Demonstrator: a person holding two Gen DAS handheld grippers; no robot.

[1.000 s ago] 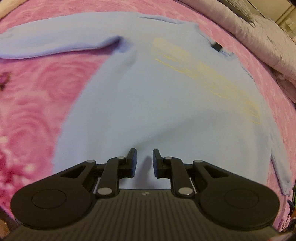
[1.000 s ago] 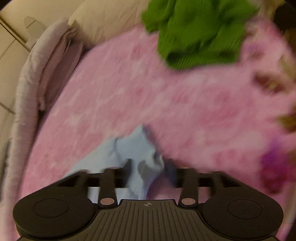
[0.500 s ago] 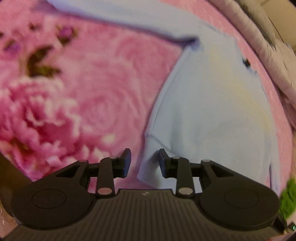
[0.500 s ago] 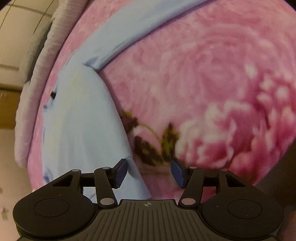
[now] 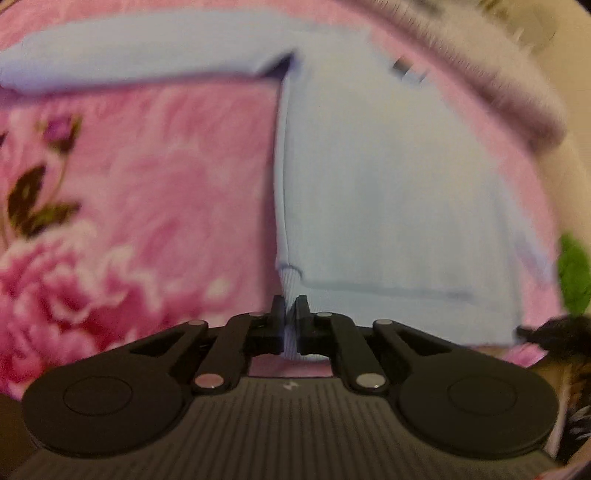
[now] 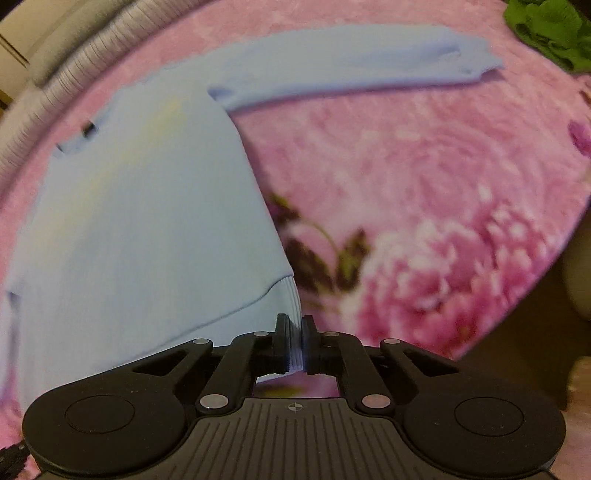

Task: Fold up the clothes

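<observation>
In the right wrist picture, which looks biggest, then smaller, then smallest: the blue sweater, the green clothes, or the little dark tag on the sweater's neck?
1. Light blue sweater, by far the biggest.
2. Green clothes, partly cut off at the edge and farther away, so their true size is unsure.
3. Dark neck tag, tiny.

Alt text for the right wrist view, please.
The right tongs are shut on the ribbed hem corner of a light blue sweater spread flat on a pink floral blanket, one sleeve stretched out; a green garment lies beyond.
</observation>
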